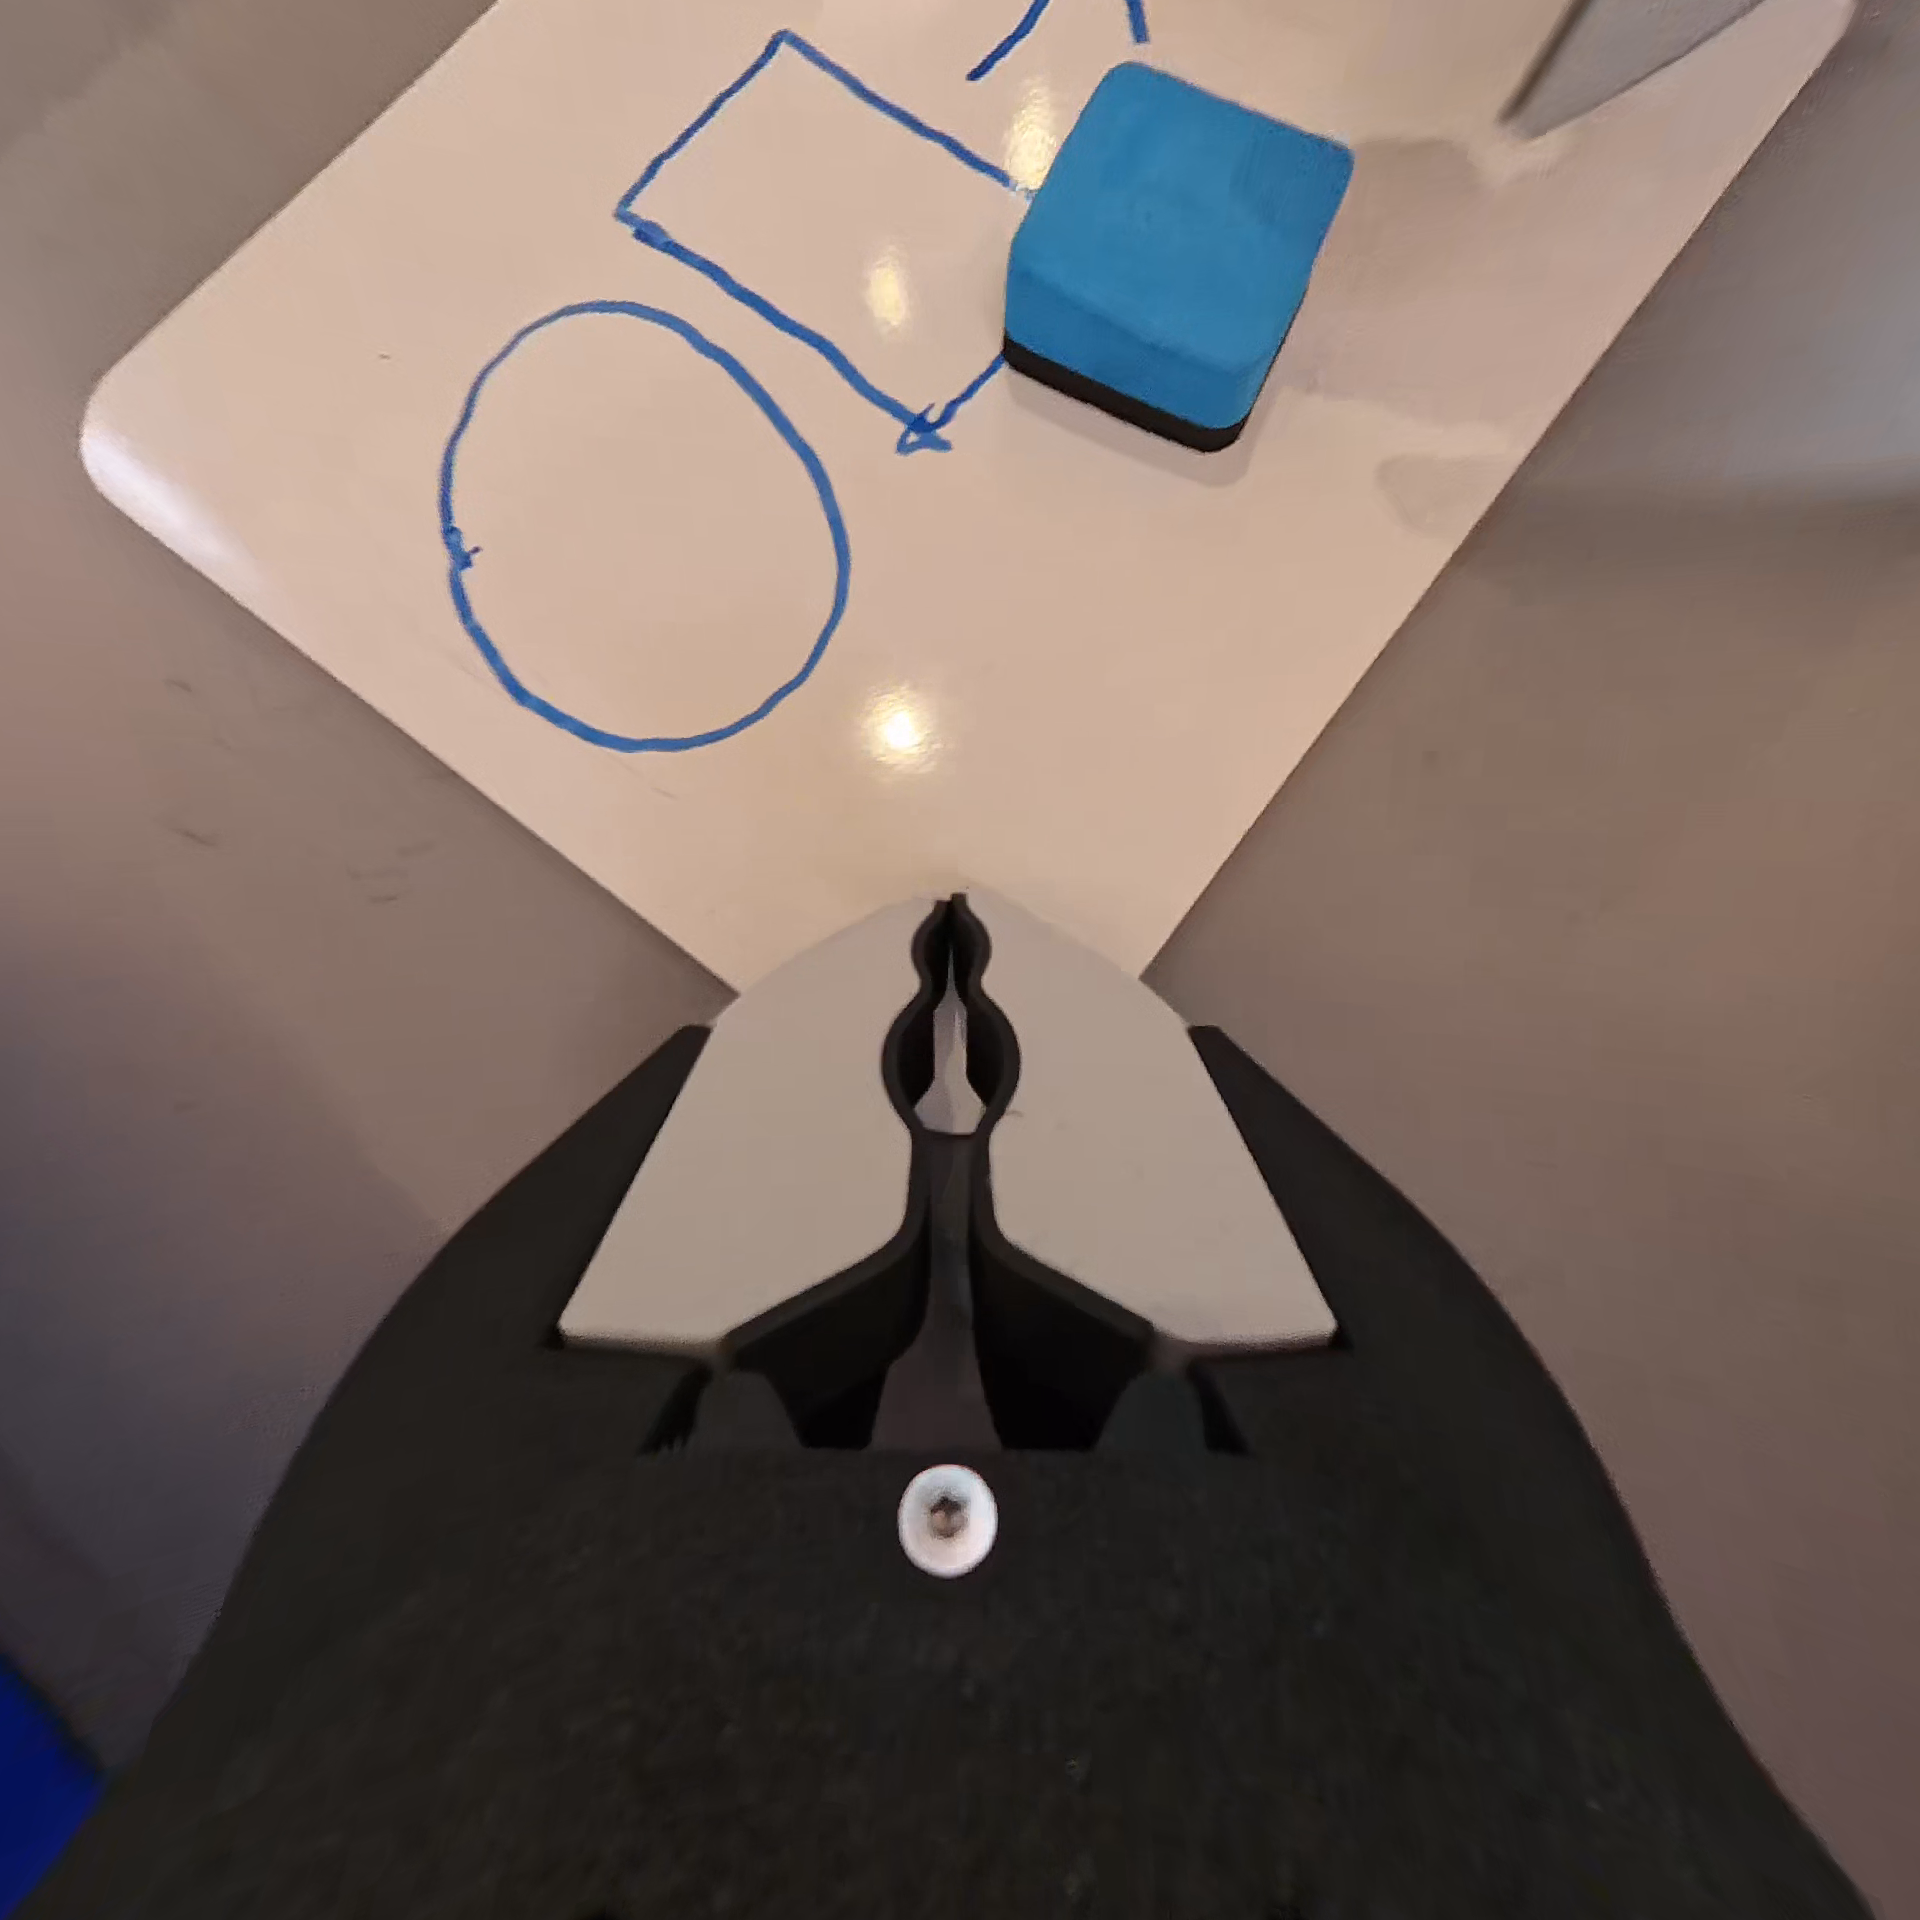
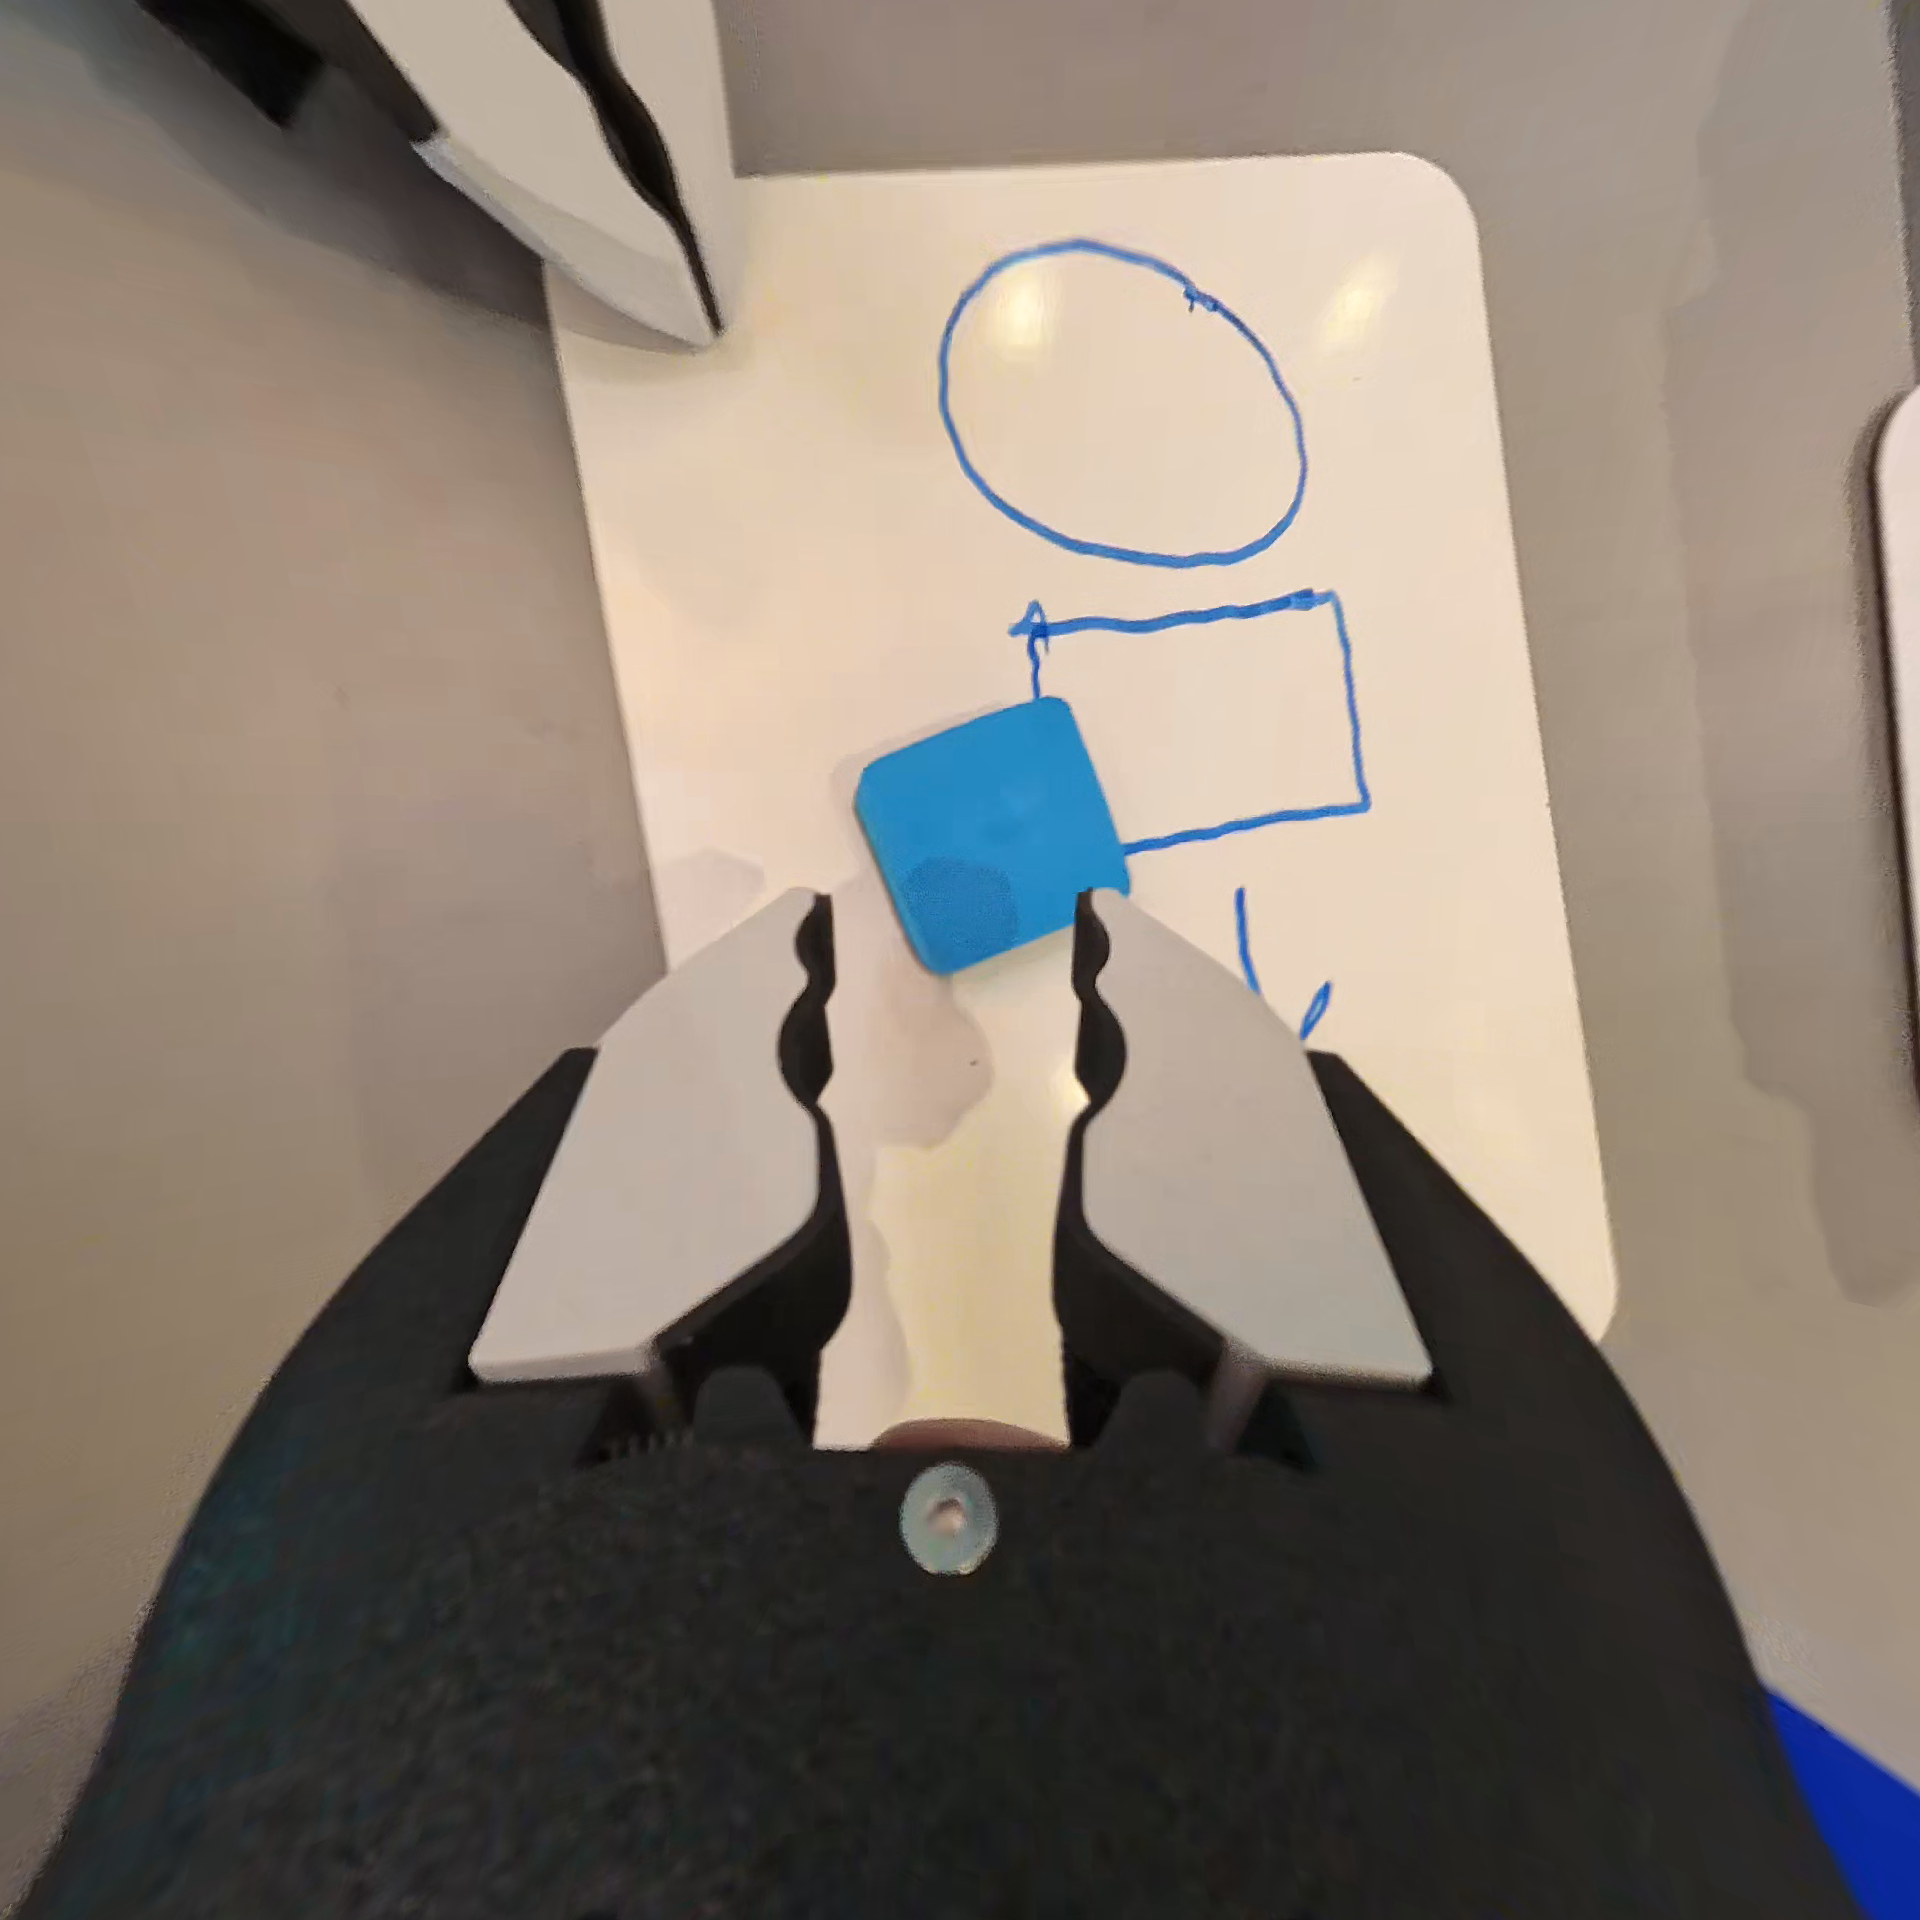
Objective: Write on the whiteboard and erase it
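Erasing comes next, we judge: our right claw (image 2: 954,914), fingers apart, hovers just short of the eraser (image 2: 987,831); the left claw (image 1: 956,914) is pressed together, empty.

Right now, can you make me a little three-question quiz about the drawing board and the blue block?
1. True or false: the eraser lies on the whiteboard.
2. Which gripper has open jaws: left or right?
3. Which drawn shape does the eraser cover a corner of: A circle, B rectangle?

Key: 1 true; 2 right; 3 B.
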Available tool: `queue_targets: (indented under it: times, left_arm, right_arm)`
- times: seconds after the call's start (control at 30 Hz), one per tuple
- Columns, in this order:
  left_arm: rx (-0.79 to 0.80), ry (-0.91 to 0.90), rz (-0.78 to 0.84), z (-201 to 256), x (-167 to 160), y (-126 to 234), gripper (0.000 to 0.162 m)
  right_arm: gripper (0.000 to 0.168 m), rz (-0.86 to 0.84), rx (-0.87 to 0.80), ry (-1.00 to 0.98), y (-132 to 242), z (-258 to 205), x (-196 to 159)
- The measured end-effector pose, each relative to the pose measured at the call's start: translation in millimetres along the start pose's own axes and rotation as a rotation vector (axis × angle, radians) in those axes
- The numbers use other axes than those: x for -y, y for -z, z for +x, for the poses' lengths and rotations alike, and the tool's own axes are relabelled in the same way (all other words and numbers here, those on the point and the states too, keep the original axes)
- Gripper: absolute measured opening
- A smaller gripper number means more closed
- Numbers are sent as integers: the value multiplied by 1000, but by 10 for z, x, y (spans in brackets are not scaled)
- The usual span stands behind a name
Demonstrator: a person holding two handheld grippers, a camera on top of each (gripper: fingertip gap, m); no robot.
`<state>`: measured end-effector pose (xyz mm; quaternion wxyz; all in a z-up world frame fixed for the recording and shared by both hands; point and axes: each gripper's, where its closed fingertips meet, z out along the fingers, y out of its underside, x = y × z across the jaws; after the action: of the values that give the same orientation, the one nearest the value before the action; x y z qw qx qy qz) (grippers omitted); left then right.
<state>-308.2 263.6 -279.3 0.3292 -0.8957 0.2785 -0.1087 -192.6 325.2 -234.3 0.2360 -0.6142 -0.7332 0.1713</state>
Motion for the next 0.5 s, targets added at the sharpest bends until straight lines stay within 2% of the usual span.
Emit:
queue_targets:
  times: [0.2,0.3,0.5]
  left_arm:
    - [43,-36,-13,21,5,-9,0]
    - [40,-11,-1,14,11,-12,0]
    - [12,23,18,8,-2,3,0]
  right_arm:
    - [47,-120,94,94,-236,45,6]
    - [55,-143,99,131,-280,86,18]
    - [51,-199,121,162,-393,96,-19]
